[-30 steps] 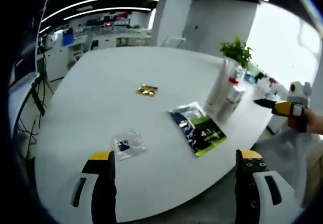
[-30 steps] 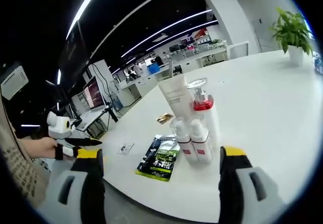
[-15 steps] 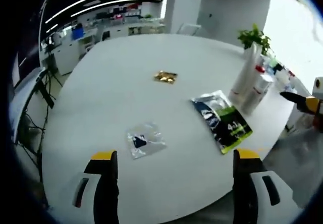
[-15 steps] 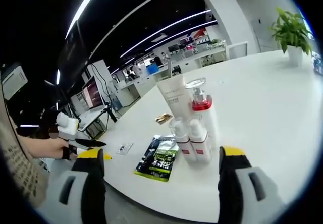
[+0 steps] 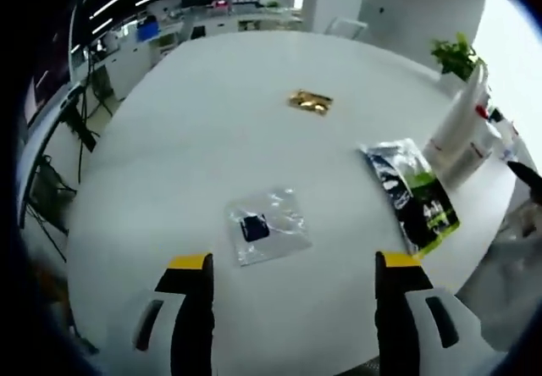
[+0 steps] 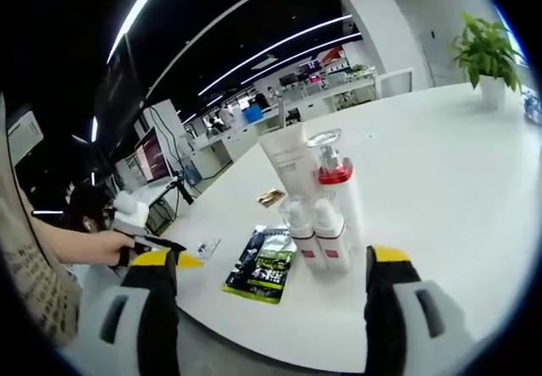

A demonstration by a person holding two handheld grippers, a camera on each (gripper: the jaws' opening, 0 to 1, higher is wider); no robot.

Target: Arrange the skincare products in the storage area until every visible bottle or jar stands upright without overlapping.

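Jaws of the left gripper (image 5: 292, 262) stand wide apart with nothing between them, above a clear sachet (image 5: 267, 226) lying flat on the white table (image 5: 186, 130). Farther off lie a gold packet (image 5: 310, 101) and, to the right, a green-and-black pouch (image 5: 415, 194). The right gripper (image 6: 271, 257) is spread just as wide, also empty. Just beyond it stand the skincare products (all upright): two small pump bottles (image 6: 315, 234), a red-collared pump bottle (image 6: 335, 183) and a white tube (image 6: 289, 163), close together.
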